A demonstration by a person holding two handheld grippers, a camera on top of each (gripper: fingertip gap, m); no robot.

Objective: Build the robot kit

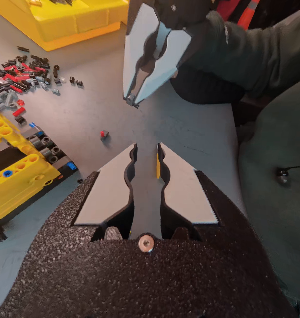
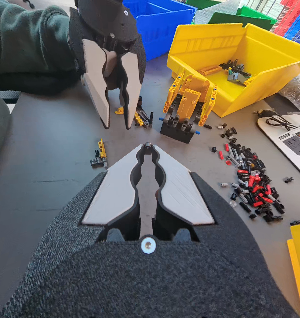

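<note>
The right tool (image 2: 148,146) is pinched narrow on a small grey connector piece (image 2: 148,144), held at the very tips of its fingers above the grey worktop (image 2: 51,137); seen end-on from the right wrist view, the piece shows a round face, so its long axis runs roughly along the fingers, pointing away from the camera; in the left wrist view the same piece (image 1: 131,99) sits at 12 o'clock, clamped at the tip of the right tool (image 1: 132,101), which points down toward the worktop (image 1: 189,123).

The left tool (image 1: 147,143) stands apart with a clear gap between its fingers and nothing gripped; a thin yellow strip (image 1: 158,165) shows against the inner edge of its right finger, though what it is cannot be told; in the right wrist view this tool (image 2: 117,128) hangs at 11 o'clock, tips near the worktop.

A small red and black piece (image 1: 104,134) lies alone at 10 o'clock of the left tool; a yellow and black brick model (image 2: 189,106) stands at 1 o'clock in the right wrist view, just before a yellow bin (image 2: 240,43); a scatter of red, black and grey pins (image 2: 252,182) spreads at 3 o'clock; a small yellow and black subassembly (image 2: 100,155) lies at 9 o'clock of the right tool's tips; a blue bin (image 2: 159,25) sits behind at 12 o'clock.
</note>
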